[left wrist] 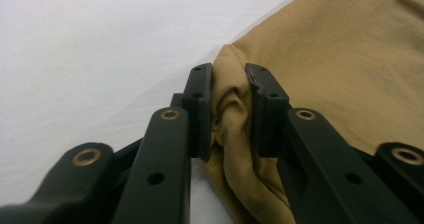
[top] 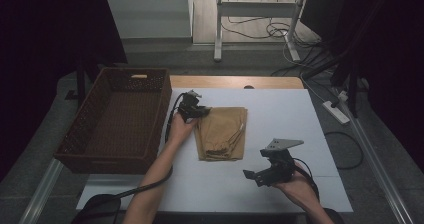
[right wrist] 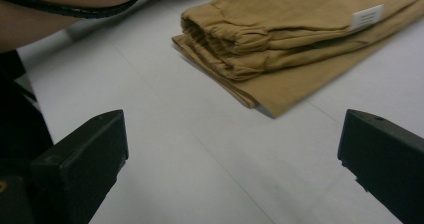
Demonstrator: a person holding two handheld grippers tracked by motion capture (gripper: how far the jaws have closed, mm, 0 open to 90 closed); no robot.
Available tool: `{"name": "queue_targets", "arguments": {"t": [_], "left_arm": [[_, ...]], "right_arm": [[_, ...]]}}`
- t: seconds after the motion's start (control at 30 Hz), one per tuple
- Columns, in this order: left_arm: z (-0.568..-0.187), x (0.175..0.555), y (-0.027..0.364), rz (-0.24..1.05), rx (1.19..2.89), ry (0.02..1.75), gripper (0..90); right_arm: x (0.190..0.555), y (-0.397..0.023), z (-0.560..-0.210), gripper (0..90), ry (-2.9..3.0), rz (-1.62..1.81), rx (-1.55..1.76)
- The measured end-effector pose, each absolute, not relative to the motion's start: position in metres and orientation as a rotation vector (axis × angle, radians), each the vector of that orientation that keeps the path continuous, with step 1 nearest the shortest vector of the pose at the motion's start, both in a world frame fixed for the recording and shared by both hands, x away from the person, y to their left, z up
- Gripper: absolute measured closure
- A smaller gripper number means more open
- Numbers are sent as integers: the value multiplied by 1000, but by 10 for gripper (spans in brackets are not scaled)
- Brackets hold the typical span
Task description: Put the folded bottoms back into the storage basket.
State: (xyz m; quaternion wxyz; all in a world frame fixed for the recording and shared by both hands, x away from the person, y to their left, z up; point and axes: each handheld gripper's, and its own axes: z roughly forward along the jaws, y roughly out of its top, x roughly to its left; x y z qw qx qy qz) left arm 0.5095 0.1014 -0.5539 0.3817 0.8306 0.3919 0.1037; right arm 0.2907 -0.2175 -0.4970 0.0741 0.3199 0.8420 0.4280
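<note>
White surface (top: 280, 114): my left tool (left wrist: 227, 109) pinches soft, limp folded tan trousers (top: 221, 133) at a corner; right tool (right wrist: 235, 159) released.

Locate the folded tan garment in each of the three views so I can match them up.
High view: the folded tan garment lies mid-table, right of the brown basket.
Left gripper view: it takes up the right side, a bunched corner pinched in the left claw.
Right gripper view: upper middle and right, elastic waistband facing the open right claw.
Shared landmark: the white table surface beneath it.
</note>
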Motion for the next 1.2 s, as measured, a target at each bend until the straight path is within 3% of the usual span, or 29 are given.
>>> {"name": "queue_targets", "arguments": {"t": [1.2], "left_arm": [[-554, 511, 103, 237, 2108, 1008, 737]], "right_arm": [[350, -89, -518, 6, 2688, 1148, 689]]}}
